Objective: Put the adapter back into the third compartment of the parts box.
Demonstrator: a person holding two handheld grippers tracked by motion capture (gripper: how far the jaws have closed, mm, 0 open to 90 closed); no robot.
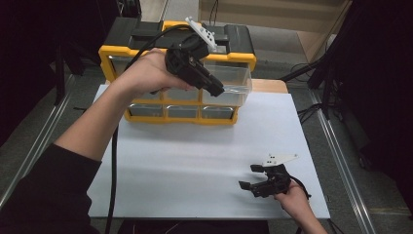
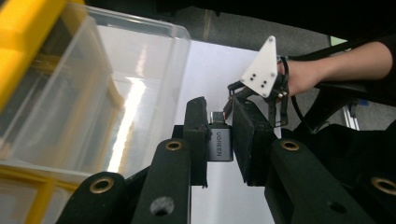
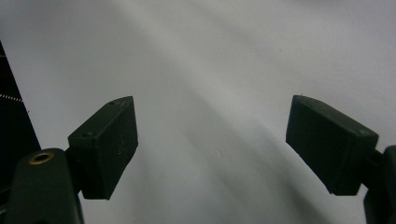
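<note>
White tabletop [image 1: 195, 161], wood showing at the far right corner. Yellow-and-black drawer organizer [image 1: 146, 53] sits at the far edge, left of center, one clear drawer [image 1: 234, 80] pulled out on its right side. Right gripper [image 1: 253, 183] rests near the near right corner, jaws apart over bare surface.

Adapter [image 2: 221, 142] half hidden between jaws
</note>
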